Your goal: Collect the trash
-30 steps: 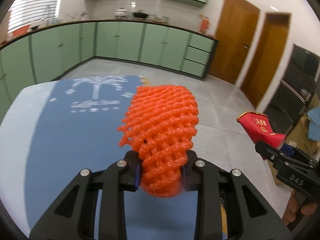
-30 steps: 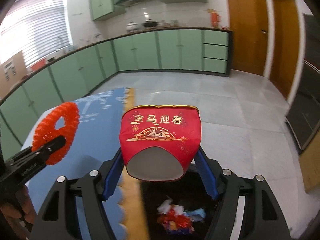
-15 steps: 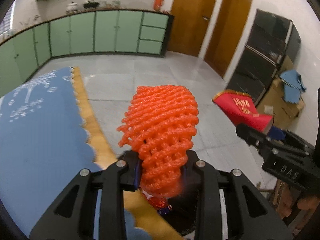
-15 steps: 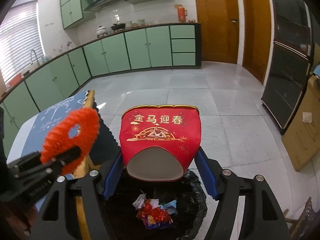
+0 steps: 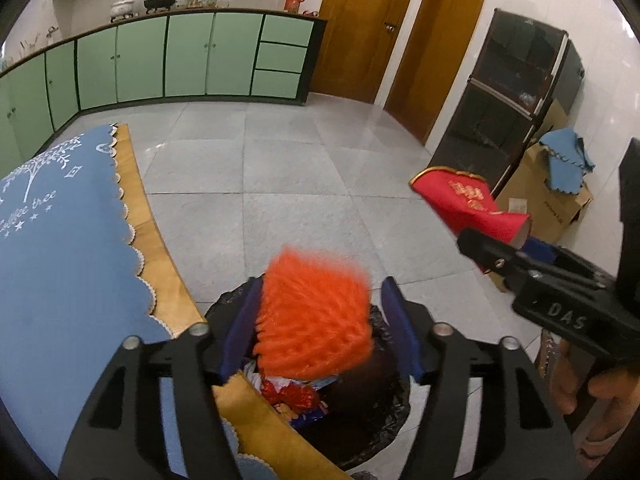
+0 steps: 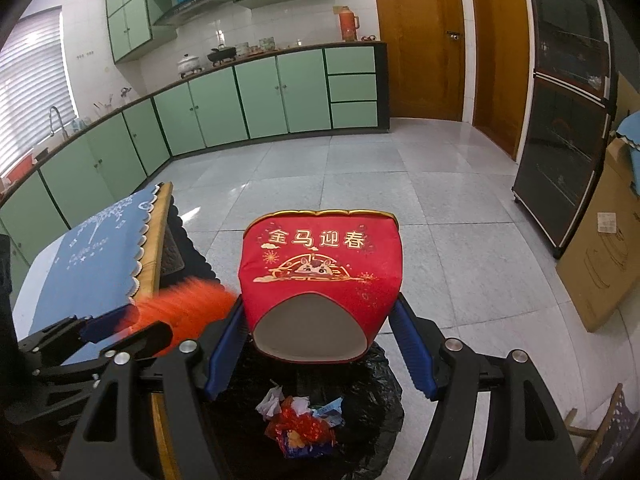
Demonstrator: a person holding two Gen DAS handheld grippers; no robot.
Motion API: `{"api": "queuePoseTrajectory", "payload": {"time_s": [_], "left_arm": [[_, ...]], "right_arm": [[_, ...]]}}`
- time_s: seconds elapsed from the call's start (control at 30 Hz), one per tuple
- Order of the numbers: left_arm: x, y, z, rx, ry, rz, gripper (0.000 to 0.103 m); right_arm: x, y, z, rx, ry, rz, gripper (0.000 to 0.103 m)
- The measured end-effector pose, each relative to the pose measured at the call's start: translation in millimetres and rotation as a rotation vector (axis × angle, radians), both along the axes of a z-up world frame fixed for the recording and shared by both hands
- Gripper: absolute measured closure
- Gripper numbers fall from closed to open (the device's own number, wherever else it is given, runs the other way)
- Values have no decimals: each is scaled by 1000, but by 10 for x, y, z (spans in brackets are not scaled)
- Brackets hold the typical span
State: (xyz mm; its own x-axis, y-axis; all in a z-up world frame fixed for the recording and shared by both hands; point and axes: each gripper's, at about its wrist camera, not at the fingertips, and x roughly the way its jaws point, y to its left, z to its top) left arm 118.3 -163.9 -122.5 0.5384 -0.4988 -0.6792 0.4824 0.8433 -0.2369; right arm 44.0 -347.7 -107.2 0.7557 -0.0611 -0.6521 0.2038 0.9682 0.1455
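2 tongs [image 5: 318, 332] [image 6: 318, 344] – 1 net [image 5: 316, 316], 1 sleeve [image 6: 320, 272]

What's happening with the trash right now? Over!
Left gripper opening, orange foam net blurred, loose between its pads. Right gripper shut on red paper cup. Both above black-lined bin. Nothing in the way.

An orange foam net [image 5: 314, 324], motion-blurred, sits low at centre frame above a black-lined trash bin [image 5: 384, 412] holding crumpled wrappers [image 6: 298, 426]. A red paper cup [image 6: 320, 276] with gold characters lies tipped at mid-frame, its open mouth facing the camera, above the bin.
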Motion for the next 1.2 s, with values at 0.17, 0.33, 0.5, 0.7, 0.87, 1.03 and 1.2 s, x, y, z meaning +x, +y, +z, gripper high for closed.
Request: {"api": "queuePoseTrajectory", "payload": {"time_s": [0.17, 0.33, 0.5, 0.7, 0.87, 1.03, 1.2], "left_arm": [[-30, 36, 70, -9, -17, 10, 40], [-51, 251, 154, 1, -45, 73, 40], [-41, 436, 196, 8, -50, 136, 40], [-30, 515, 259, 6, -56, 168, 40], [-63, 521, 302, 22, -74, 174, 39], [-126, 563, 377, 33, -86, 186, 33], [-246, 655, 514, 32, -93, 206, 23]], "right_arm": [[-1, -1, -9, -4, 3, 0, 34], [28, 48, -94, -4, 24, 16, 34], [73, 142, -250, 7, 76, 56, 31], [79, 207, -265, -4, 82, 79, 20], [57, 164, -171, 6, 62, 62, 18], [22, 166, -36, 8, 46, 53, 9], [-56, 214, 141, 26, 27, 67, 6]]}}
